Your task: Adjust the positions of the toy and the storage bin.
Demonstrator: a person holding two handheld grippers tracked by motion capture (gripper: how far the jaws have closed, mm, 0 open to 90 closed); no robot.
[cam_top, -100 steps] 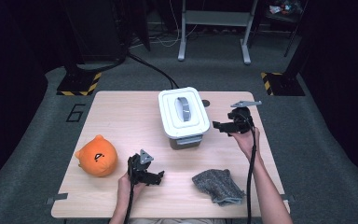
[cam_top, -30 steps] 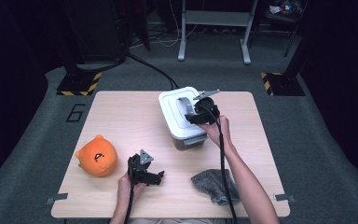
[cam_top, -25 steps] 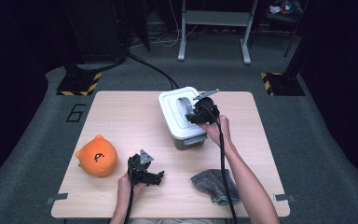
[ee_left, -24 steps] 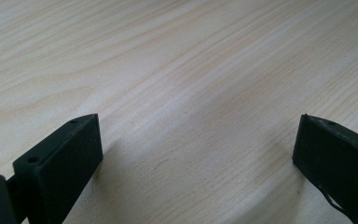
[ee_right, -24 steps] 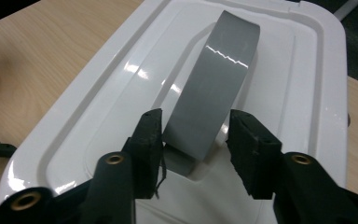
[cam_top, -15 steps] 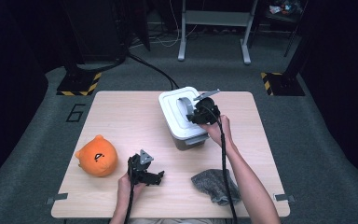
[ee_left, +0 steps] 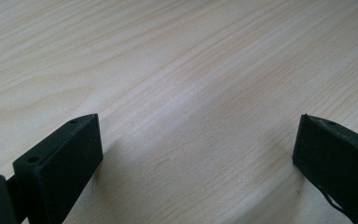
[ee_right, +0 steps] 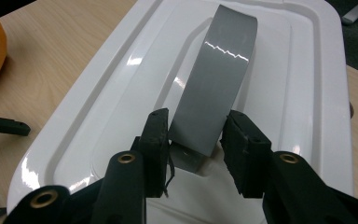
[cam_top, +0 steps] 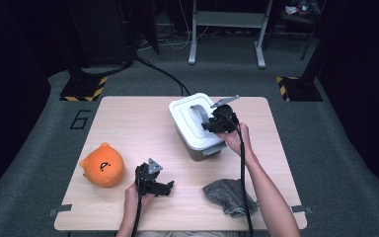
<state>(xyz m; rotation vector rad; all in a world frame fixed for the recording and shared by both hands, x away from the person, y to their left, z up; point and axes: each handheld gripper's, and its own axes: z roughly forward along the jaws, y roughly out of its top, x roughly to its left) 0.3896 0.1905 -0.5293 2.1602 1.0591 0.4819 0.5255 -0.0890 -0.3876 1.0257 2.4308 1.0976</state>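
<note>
White-lidded box (cam_top: 196, 129) stood shut, contents hidden. Right tool (ee_right: 193, 137) pinched its grey handle (ee_right: 214, 88). Left tool (ee_left: 193, 149) rested spread on the table (ee_left: 177, 60).

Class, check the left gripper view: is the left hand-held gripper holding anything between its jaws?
No: the left hand-held gripper has jaws wide apart over bare table.

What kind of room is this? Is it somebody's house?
Probably not a house; it looks like a lab or test studio. A lone wooden table stands on grey carpet with a number 6 marked on it, yellow-black hazard tape sits on equipment bases, and cables run across the floor.
</note>
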